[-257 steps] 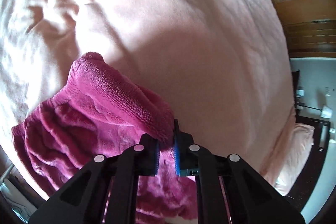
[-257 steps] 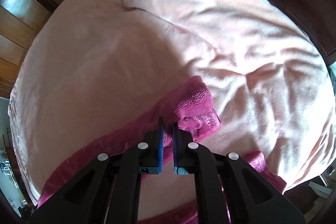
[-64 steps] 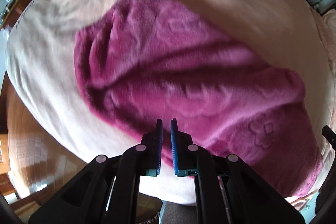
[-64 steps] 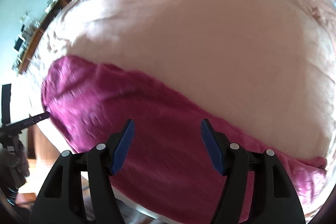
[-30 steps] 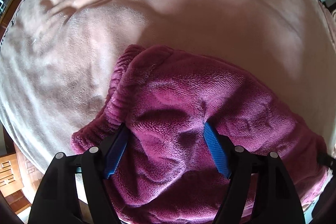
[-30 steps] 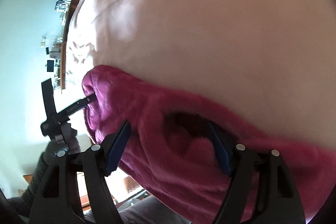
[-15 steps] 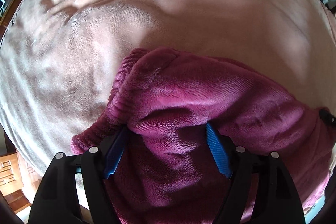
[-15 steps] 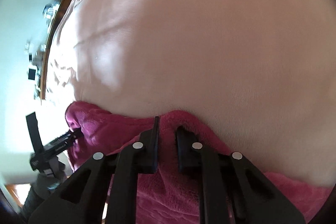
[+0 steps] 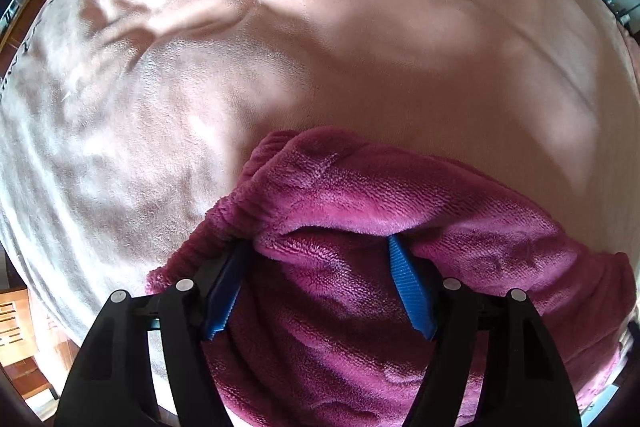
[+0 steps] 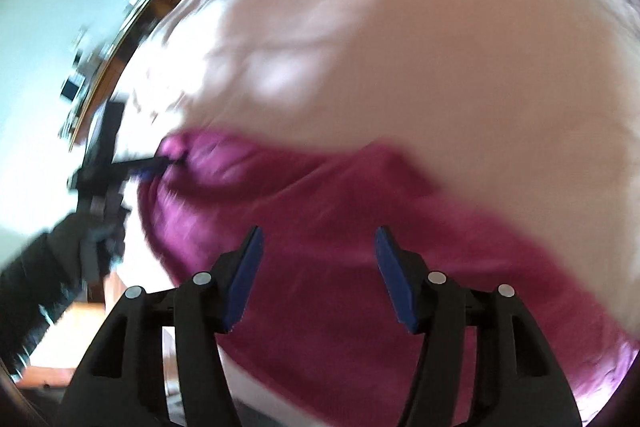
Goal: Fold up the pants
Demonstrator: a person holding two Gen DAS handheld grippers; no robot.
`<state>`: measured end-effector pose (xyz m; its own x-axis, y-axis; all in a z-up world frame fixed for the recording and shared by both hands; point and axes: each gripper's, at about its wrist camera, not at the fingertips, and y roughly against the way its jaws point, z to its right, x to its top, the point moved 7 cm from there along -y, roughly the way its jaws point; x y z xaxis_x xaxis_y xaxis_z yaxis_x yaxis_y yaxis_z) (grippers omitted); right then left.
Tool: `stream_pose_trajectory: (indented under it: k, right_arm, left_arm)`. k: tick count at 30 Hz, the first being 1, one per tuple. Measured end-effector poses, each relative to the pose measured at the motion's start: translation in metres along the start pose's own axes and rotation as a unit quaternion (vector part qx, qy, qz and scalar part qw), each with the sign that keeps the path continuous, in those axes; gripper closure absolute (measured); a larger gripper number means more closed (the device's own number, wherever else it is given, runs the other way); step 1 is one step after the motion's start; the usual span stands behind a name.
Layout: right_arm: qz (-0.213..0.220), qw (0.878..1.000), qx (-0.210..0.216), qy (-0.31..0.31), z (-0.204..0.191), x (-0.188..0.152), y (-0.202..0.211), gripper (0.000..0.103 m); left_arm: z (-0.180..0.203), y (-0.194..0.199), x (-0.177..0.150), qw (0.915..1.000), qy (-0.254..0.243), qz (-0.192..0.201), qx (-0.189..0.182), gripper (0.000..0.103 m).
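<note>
Magenta fleece pants point(image 9: 400, 211) lie folded over on the pink bed blanket point(image 9: 280, 47) near its front edge. My left gripper point(image 9: 320, 259) is open, its blue pads straddling a raised fold at the waistband end, with fabric draped over both fingertips. In the blurred right wrist view the pants point(image 10: 360, 227) stretch across the bed, and my right gripper point(image 10: 318, 247) is open and empty just above them. The left gripper also shows in the right wrist view point(image 10: 148, 165), poking into the far end of the pants.
The blanket point(image 10: 400, 47) covers the whole bed and is wrinkled at the far left. Wooden floor point(image 9: 16, 327) and furniture lie beyond the bed's left edge. A pale wall with a shelf of small items point(image 10: 80, 79) stands to the left.
My right gripper was shut on the pants' edge half a second ago; it has let go, opened wide and pulled back. My left gripper stays open in the fold, pushed slightly forward.
</note>
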<state>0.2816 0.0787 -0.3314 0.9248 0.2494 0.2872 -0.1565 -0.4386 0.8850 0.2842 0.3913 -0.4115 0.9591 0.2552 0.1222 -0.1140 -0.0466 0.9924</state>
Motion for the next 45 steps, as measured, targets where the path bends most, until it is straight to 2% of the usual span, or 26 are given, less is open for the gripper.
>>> stream_pose_trajectory:
  k: [3,5,6,10,14,16,20,24,26,28,32,34,39,41,45]
  right_arm:
    - [-0.038,0.997,-0.045,0.048,-0.023,-0.032,-0.035,0.044]
    - [-0.065,0.992,-0.085,0.067,-0.02,-0.06,-0.055,0.044]
    - [-0.077,0.991,-0.091,0.066,-0.016,-0.072,-0.06,0.044]
    - [-0.108,0.988,-0.087,0.061,0.0,-0.115,-0.061,0.043]
    - [-0.124,0.991,-0.055,0.015,0.016,-0.144,-0.051,0.043]
    - [-0.122,0.992,-0.041,-0.001,0.023,-0.151,-0.044,0.043]
    - [-0.092,0.995,-0.024,-0.026,0.041,-0.153,-0.015,0.044]
    - [-0.051,0.995,-0.043,-0.078,0.086,-0.162,0.028,0.044]
    - [-0.033,0.992,-0.062,-0.108,0.113,-0.167,0.049,0.044]
    - [-0.018,0.986,-0.087,-0.138,0.143,-0.179,0.069,0.044]
    - [0.009,0.966,-0.141,-0.215,0.219,-0.211,0.114,0.044]
    - [0.027,0.951,-0.165,-0.261,0.258,-0.234,0.138,0.044]
    - [0.077,0.902,-0.219,-0.364,0.355,-0.283,0.214,0.044]
    - [0.091,0.891,-0.229,-0.382,0.384,-0.295,0.236,0.044]
    - [0.105,0.887,-0.228,-0.388,0.423,-0.297,0.254,0.044]
  left_arm:
    - [0.001,0.004,-0.008,0.9998,-0.015,0.009,0.006,0.034]
    - [-0.001,0.008,-0.013,0.9995,-0.026,0.014,0.01,0.034]
    - [-0.002,0.009,-0.017,0.9994,-0.028,0.014,0.012,0.034]
    - [-0.002,0.01,-0.026,0.9992,-0.033,0.016,0.018,0.034]
    - [0.011,0.014,-0.028,0.999,-0.029,0.018,0.03,0.035]
    - [0.019,0.019,-0.03,0.9989,-0.027,0.019,0.034,0.035]
    - [0.044,0.047,-0.035,0.9969,-0.042,0.049,0.045,0.035]
    - [0.078,0.074,-0.049,0.9929,-0.08,0.075,0.047,0.034]
    - [0.108,0.08,-0.063,0.9893,-0.115,0.08,0.041,0.034]
    - [0.137,0.081,-0.081,0.985,-0.15,0.078,0.034,0.033]
    - [0.189,0.075,-0.116,0.9766,-0.201,0.071,0.024,0.033]
    - [0.215,0.075,-0.136,0.9732,-0.221,0.061,0.015,0.033]
    - [0.254,0.065,-0.192,0.9626,-0.268,0.039,0.016,0.033]
    - [0.266,0.061,-0.207,0.9614,-0.273,0.031,0.021,0.033]
    - [0.278,0.055,-0.228,0.9615,-0.272,0.022,0.034,0.033]
